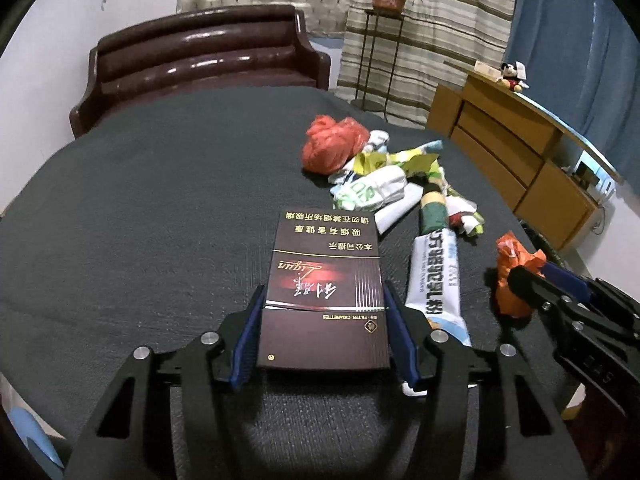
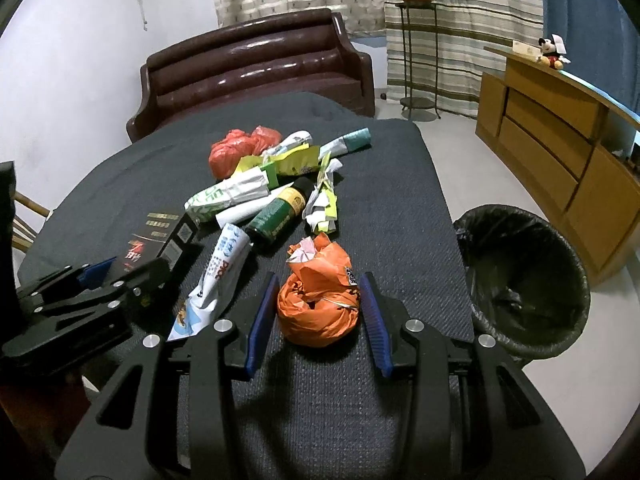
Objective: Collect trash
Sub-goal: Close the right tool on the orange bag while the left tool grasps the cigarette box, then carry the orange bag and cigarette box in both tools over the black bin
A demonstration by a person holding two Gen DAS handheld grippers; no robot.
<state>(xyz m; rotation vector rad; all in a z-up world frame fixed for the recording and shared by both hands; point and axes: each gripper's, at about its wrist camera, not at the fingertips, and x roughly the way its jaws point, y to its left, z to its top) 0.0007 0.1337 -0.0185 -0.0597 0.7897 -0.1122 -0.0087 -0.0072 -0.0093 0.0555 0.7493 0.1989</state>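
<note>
From the left wrist camera, the left gripper (image 1: 324, 320) has its jaws closed on a dark cigarette box (image 1: 324, 280); the blue pads press on both long sides of it. The box lies flat on the desk (image 1: 160, 200), which has a dark grey cloth on it. Just to the right of the box lies a white and blue wrapper (image 1: 434, 280). Further back is a heap of trash with a red plastic bag (image 1: 332, 144) and crumpled papers. At the right edge the right gripper (image 1: 520, 280) holds an orange bag (image 1: 514, 276).

From the right wrist camera, the right gripper (image 2: 318, 304) has its jaws around the orange bag (image 2: 318, 304), a crumpled ball resting on the desk (image 2: 400, 200). Both blue pads touch its sides. The left gripper (image 2: 120, 272) is at the left, at the cigarette box (image 2: 160, 240). A green can (image 2: 280, 212) lies in the heap behind. A bin (image 2: 524, 280) with a black liner stands on the floor, just beside the desk on the right.
</note>
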